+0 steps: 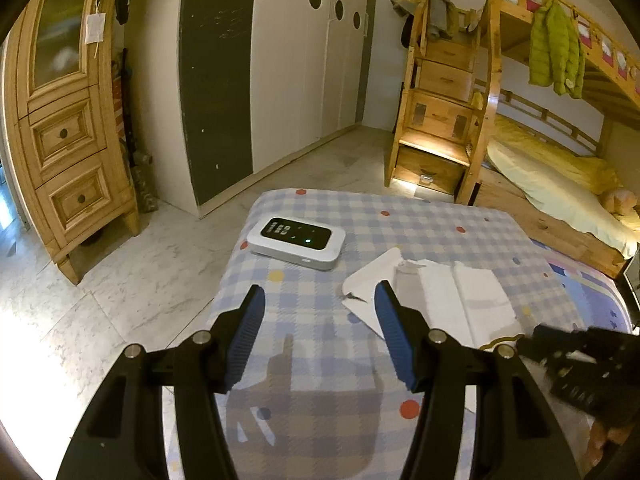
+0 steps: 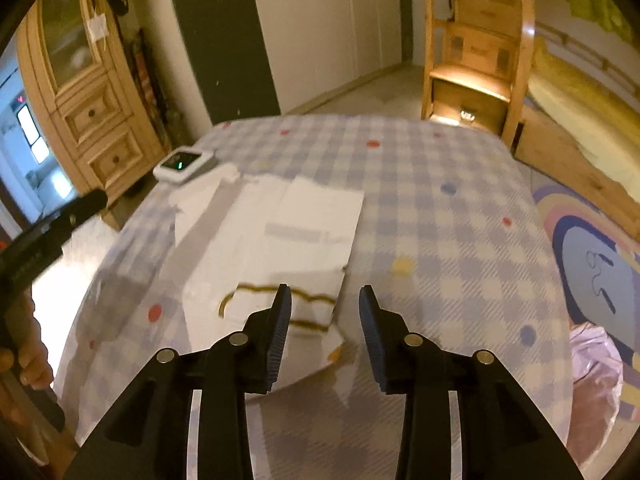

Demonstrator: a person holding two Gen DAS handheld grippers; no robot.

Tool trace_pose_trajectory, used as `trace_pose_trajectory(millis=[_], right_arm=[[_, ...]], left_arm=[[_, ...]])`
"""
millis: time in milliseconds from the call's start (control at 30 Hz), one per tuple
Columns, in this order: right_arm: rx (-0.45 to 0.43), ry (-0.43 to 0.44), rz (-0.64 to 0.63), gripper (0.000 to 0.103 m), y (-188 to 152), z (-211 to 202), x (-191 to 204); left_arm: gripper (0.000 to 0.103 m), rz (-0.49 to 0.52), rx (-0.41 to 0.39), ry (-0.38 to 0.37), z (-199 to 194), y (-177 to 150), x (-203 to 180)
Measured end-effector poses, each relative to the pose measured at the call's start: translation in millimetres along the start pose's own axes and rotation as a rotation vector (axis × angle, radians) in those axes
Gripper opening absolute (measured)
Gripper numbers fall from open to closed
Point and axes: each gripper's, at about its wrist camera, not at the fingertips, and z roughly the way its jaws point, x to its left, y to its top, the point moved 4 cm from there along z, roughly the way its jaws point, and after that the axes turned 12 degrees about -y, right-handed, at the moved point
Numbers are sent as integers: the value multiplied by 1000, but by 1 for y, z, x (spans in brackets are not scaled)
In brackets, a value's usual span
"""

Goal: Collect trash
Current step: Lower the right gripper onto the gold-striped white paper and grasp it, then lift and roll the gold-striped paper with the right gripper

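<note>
A torn, flattened white paper wrapper (image 1: 448, 296) lies on the checked tablecloth (image 1: 320, 344), right of centre in the left wrist view. In the right wrist view the same wrapper (image 2: 280, 240) has a dark wavy line near its close end. My left gripper (image 1: 320, 308) is open and empty above the cloth, its right finger over the wrapper's left edge. My right gripper (image 2: 324, 312) is open and empty, its left finger over the wrapper's near right corner. The right gripper also shows at the lower right of the left wrist view (image 1: 580, 364).
A white device with a dark screen (image 1: 296, 242) sits at the table's far left; it also shows in the right wrist view (image 2: 184, 164). A wooden cabinet (image 1: 68, 120) stands left, bunk-bed stairs (image 1: 440, 120) behind. A pinkish plastic bag (image 2: 596, 372) is by the table's right edge.
</note>
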Motion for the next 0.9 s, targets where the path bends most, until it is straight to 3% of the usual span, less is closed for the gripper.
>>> trace_pose_trajectory(millis=[100,267,667,767,900], right_arm=[[-18,-52,-56,35,-6,2,11],[-56,-75,-43,7,-11,-2,9],[-258,-109,149,1,9,-41,-43],[-261,-82,131,1,10,-43,-42],[-283,-101,14,1,9,-45,-21]], left_arm=[[56,14,2,0,1,-1,-5],[56,20,2,2,0,-2,-7],[56,33,11,-15,3,-3,-18],[56,50,10,-17,4,-4,-24],[56,54,10,-19,3,-5,-27]])
